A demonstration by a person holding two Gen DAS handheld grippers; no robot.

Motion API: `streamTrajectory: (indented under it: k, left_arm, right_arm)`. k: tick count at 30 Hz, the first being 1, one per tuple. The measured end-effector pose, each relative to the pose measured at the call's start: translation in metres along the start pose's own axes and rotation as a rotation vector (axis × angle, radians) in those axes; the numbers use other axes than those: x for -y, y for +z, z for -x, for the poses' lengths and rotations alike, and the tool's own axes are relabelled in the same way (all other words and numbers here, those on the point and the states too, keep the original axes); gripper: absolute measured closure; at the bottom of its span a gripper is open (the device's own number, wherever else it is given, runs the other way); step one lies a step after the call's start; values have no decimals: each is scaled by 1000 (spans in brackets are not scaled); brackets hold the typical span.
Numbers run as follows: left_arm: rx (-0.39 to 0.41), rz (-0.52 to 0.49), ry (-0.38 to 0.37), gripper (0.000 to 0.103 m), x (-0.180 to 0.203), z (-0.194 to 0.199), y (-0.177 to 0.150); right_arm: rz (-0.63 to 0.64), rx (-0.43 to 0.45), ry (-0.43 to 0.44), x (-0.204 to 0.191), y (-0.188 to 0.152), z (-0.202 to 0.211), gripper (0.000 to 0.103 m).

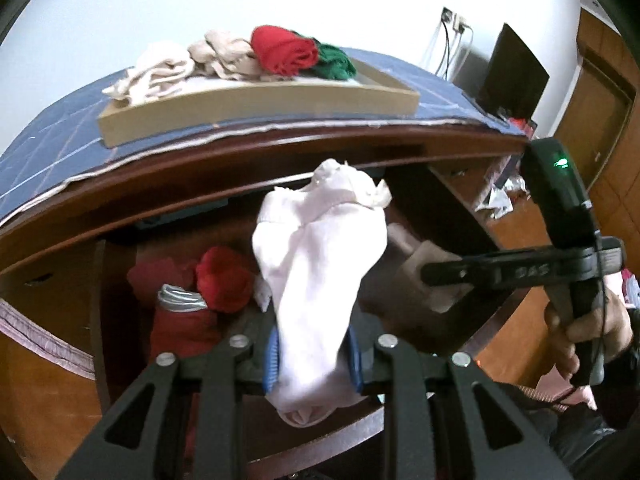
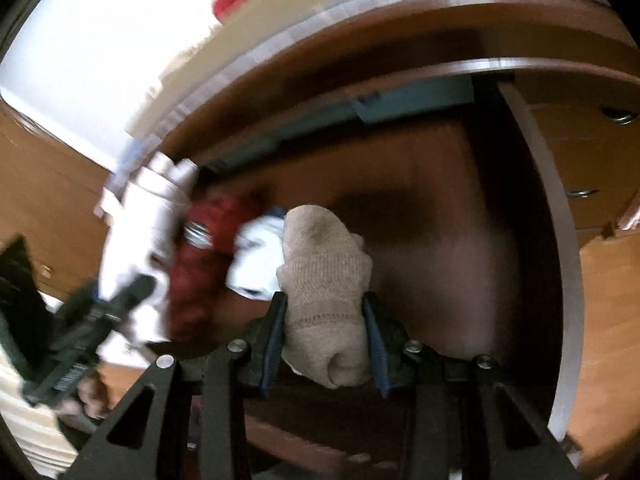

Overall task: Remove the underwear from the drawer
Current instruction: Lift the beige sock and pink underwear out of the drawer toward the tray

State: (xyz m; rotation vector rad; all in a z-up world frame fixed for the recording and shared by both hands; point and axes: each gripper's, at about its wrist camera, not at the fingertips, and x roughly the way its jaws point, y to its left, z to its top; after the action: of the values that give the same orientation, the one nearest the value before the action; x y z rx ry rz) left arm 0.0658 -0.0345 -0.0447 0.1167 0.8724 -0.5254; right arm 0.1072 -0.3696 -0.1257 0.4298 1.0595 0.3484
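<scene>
My left gripper [image 1: 314,360] is shut on a white sock [image 1: 316,272], which hangs lifted above the open wooden drawer [image 1: 120,276]. My right gripper [image 2: 326,340] is shut on a beige sock [image 2: 326,276], its blue pads pressing on both sides. In the left wrist view the right gripper [image 1: 444,272] reaches in from the right with the beige sock [image 1: 416,268] in it, a hand on its handle. Red garments [image 1: 222,280] and a white piece [image 2: 260,260] still lie in the drawer. In the right wrist view, blurred, the left gripper [image 2: 116,304] shows at the left with the white sock [image 2: 140,224].
On the desk top a blue cloth [image 1: 48,148] lies under a shallow cardboard tray [image 1: 256,104] holding beige, red and green garments. A dark monitor [image 1: 516,72] and cables stand at the back right. Closed drawers with metal handles [image 2: 584,194] are to the right.
</scene>
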Motion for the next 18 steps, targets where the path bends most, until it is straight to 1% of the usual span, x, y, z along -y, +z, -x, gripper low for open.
streamTrajectory:
  k: [2,8,12,18]
  left_arm:
    - [17,8,-3,78,-1,6,0]
    - [73,10,-5,78,2,26,4]
    - [111,5,0,78,5,39,7]
    - [170,-1,-5,78,9,59,12]
  right_arm:
    - [-2,36,41,-4,-3,18,63]
    - [24,120,88,-28,-6,60,63]
    - [52,167,99,-50,-8,71,63]
    - [70,227,109,-61,-8,96,63]
